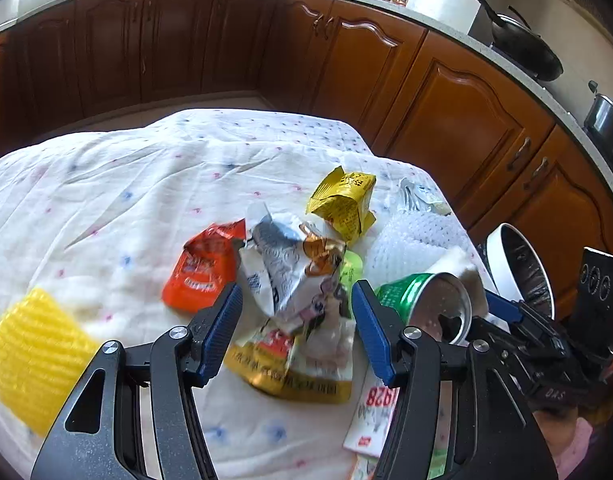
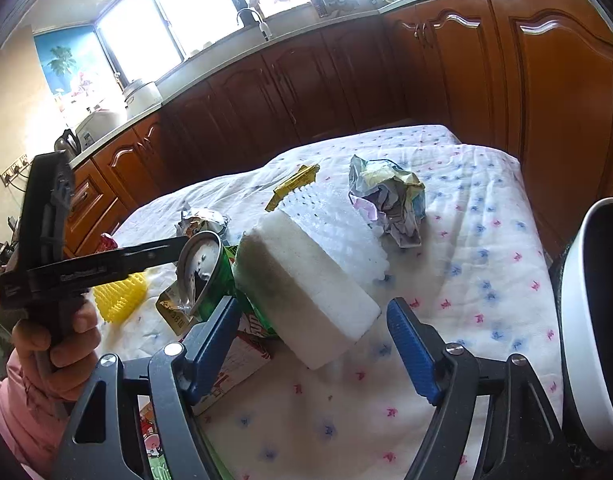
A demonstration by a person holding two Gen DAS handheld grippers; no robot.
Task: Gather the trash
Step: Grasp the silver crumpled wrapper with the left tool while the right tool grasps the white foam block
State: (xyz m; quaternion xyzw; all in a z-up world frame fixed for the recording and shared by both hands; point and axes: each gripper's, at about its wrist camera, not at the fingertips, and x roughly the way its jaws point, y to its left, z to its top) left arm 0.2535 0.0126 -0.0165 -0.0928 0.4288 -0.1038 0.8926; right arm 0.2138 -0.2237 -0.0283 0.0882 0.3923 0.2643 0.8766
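Trash lies on a table under a floral cloth (image 1: 106, 184). My left gripper (image 1: 296, 288) hangs open over a crumpled white-grey wrapper (image 1: 282, 268), which sits between its blue fingertips on top of a gold pouch (image 1: 294, 376). An orange wrapper (image 1: 202, 272) lies to the left and a yellow pack (image 1: 346, 200) behind. My right gripper (image 2: 312, 306) is open around a white foam block (image 2: 306, 292) that leans on a green can (image 2: 214, 280). A gap shows beside the right pad.
A white bin (image 2: 574, 320) lined with a black bag stands at the table's right edge. Also on the cloth are a yellow foam net (image 1: 30, 360), a white foam net (image 2: 338, 220), another crumpled wrapper (image 2: 390, 200) and a printed leaflet (image 1: 374, 408). Wooden cabinets (image 1: 446, 120) ring the table.
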